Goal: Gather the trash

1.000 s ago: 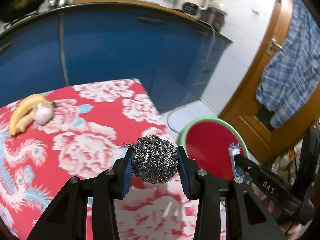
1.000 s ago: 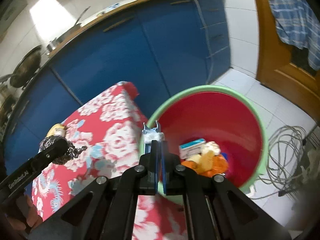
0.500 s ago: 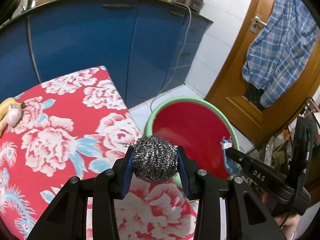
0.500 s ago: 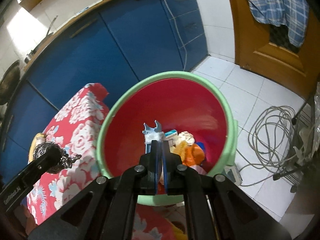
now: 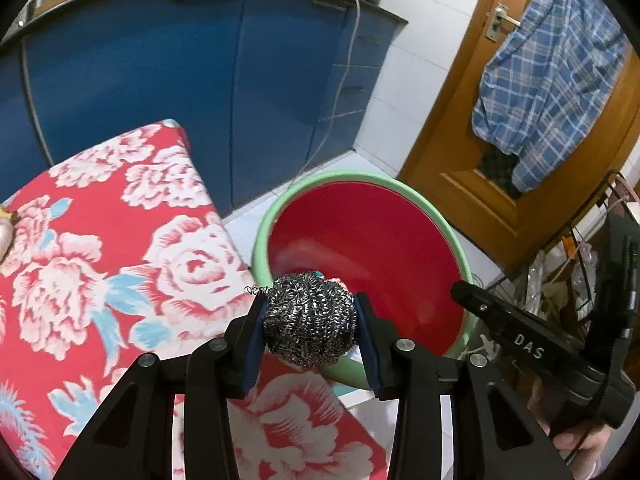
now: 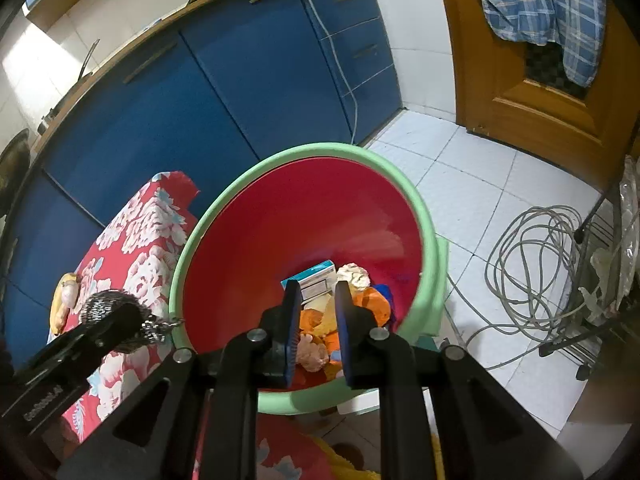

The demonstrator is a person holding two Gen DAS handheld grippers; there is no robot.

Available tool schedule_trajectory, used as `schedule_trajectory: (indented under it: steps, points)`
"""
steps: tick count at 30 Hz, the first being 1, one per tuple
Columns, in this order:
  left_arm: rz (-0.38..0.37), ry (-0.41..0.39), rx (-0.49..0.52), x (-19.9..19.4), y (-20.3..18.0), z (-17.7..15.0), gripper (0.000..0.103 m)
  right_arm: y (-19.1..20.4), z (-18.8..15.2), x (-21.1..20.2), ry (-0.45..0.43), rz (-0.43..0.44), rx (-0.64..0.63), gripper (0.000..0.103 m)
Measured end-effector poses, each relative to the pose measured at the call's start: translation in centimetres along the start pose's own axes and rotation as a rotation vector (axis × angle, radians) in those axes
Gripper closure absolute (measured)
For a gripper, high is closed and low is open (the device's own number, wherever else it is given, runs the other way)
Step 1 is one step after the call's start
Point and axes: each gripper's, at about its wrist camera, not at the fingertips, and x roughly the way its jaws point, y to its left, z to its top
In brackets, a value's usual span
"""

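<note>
My left gripper (image 5: 310,322) is shut on a steel wool scrubber (image 5: 310,320) and holds it over the near rim of the bin (image 5: 276,208), which is green outside and red inside. The scrubber also shows in the right wrist view (image 6: 112,316). My right gripper (image 6: 318,328) is open and empty above the bin (image 6: 424,216). In the bin lie a small box (image 6: 316,278), orange peels (image 6: 372,300) and crumpled paper (image 6: 354,274).
A table with a red floral cloth (image 5: 120,248) stands left of the bin. A banana (image 6: 60,304) lies on it. Blue cabinets (image 5: 160,80) stand behind. A coiled grey cable (image 6: 532,264) lies on the tiled floor at right, by a wire rack (image 6: 600,280) and wooden door (image 6: 520,60).
My left gripper carried the scrubber right, from over the table to the bin's rim. My right gripper moved over the bin, opened, and the small blue scrap it held is gone.
</note>
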Motion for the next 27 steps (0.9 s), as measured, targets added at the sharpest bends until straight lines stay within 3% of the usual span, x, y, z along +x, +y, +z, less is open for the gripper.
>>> schedule_trajectory:
  steps: [10,16,21,27]
  points:
    - [-0.053,0.016,0.084,1.3,-1.9,-0.2,0.052,-1.2,-0.3,-0.8,-0.014,-0.018,0.022,0.076]
    - [-0.028,0.02,0.076,1.0,-1.8,-0.4,0.044,-1.0,-0.4,-1.3,-0.024,-0.012,0.016,0.067]
    - [-0.022,0.007,0.062,0.0,-1.3,-0.6,0.043,-0.4,-0.8,-2.1,-0.037,-0.009,0.004,0.062]
    - [0.009,-0.016,0.03,-2.1,0.2,-1.4,0.043,0.8,-1.5,-3.3,-0.049,0.005,-0.017,0.048]
